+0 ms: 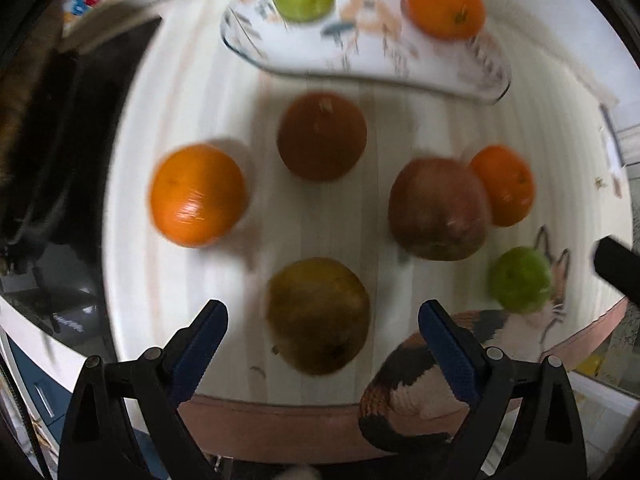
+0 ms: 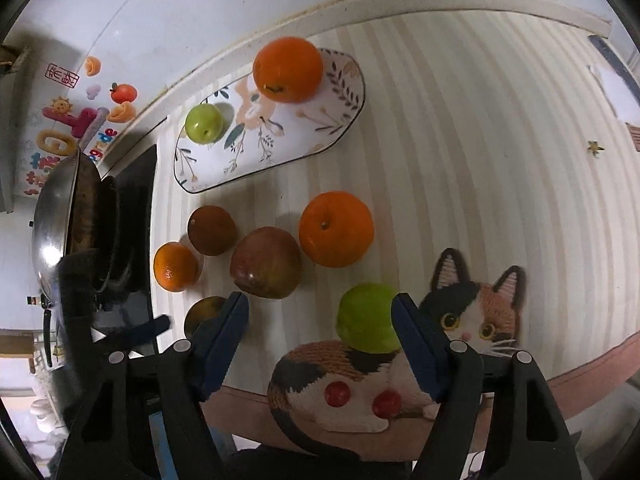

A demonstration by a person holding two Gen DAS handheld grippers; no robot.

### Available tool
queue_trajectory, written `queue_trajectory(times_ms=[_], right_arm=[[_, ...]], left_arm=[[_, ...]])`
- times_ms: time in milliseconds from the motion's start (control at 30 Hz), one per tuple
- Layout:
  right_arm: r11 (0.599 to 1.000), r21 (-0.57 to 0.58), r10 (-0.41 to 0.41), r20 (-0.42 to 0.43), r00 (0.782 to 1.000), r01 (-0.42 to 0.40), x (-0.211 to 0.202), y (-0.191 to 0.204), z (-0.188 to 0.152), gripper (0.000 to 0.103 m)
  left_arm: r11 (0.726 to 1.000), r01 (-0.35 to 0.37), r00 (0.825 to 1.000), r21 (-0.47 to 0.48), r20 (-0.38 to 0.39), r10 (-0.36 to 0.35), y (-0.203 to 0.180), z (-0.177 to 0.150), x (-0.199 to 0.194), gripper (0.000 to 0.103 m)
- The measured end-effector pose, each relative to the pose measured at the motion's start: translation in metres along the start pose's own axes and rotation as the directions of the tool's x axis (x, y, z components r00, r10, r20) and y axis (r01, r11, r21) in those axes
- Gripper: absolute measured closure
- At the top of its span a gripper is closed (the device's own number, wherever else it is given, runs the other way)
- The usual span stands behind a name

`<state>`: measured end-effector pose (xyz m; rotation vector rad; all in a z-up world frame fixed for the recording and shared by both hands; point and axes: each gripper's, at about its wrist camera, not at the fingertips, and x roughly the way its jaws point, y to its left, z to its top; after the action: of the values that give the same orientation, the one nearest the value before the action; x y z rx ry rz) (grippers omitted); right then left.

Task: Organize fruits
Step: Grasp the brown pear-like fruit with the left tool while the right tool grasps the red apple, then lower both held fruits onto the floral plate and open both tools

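A: Where was the fruit relative to the tongs?

B: The left tongs (image 1: 322, 322) stood wide, pointing down over the yellow-brown fruit (image 1: 318, 316), which lay on the bench (image 1: 240, 80) between the pads, untouched. Its long axis ran along the fingers.

A: And the right?

B: The right tongs (image 2: 320, 314), open, had the green fruit (image 2: 368, 318) beside the right pad. The plate (image 2: 340, 128) was beyond.

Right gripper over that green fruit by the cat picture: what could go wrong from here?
1. The green fruit sits hard against one finger of the right gripper, off-centre; closing could push it aside rather than clamp it.
2. It lies near the mat's front edge, so a nudged round fruit might roll off.
3. The left gripper straddles the brownish fruit close by; the two tools could bump.
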<state>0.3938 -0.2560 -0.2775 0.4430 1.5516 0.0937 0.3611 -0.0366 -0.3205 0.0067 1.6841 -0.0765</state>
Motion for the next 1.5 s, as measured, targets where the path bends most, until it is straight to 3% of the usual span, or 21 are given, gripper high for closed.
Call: queue_trajectory(times_ms=[100, 167, 300, 467, 567, 833, 1033, 1333, 1500], right_arm=[[1.000, -0.004, 0.023, -0.030, 0.999, -0.023, 0.016, 0.007, 0.007, 0.026], [0.999, -0.018, 0.037, -0.053, 0.998, -0.038, 0.029, 0.018, 0.013, 0.026], [0.997, -0.065, 0.030, -0.098, 0.995, -0.037, 0.057, 0.042, 0.020, 0.026], [0.988, -0.154, -0.034, -0.152, 0.988, 0.011, 0.099, 0.073, 0.028, 0.025], [0.958, -0.262, -0.151, -0.110, 0.983, 0.118, 0.106, 0.092, 0.025, 0.036], [0.955, -0.291, -0.117, -0.201, 0.973, 0.055, 0.098, 0.075, -0.009, 0.037], [0.974, -0.225, -0.054, -0.231, 0.972, 0.001, 0.105, 0.060, -0.015, 0.035], [0.973, -0.229, -0.058, -0.169, 0.984, 0.018, 0.095, 0.063, -0.014, 0.037], [0.978, -0.204, 0.008, -0.142, 0.990, -0.037, 0.067, 0.062, -0.009, 0.038]], left_arm=[[1.000, -0.011, 1.000, -0.011, -0.004, 0.011, 0.002, -0.001, 0.011, 0.040], [0.999, 0.016, 1.000, -0.045, 0.018, -0.015, 0.011, -0.005, 0.008, 0.040], [0.996, -0.006, 1.000, -0.089, 0.021, 0.008, 0.029, -0.017, 0.007, 0.041], [0.994, 0.001, 1.000, -0.113, 0.031, 0.002, 0.037, -0.026, 0.007, 0.041], [0.994, -0.002, 0.999, -0.110, 0.037, 0.006, 0.036, -0.030, 0.007, 0.041], [0.995, 0.014, 0.999, -0.100, 0.045, -0.010, 0.044, -0.032, 0.006, 0.041], [0.996, 0.018, 0.999, -0.092, 0.046, -0.014, 0.043, -0.033, 0.011, 0.041], [0.996, 0.009, 0.998, -0.087, 0.057, -0.004, 0.040, -0.028, 0.000, 0.041], [0.997, 0.039, 0.993, -0.063, 0.117, -0.031, 0.034, -0.026, -0.033, 0.041]])
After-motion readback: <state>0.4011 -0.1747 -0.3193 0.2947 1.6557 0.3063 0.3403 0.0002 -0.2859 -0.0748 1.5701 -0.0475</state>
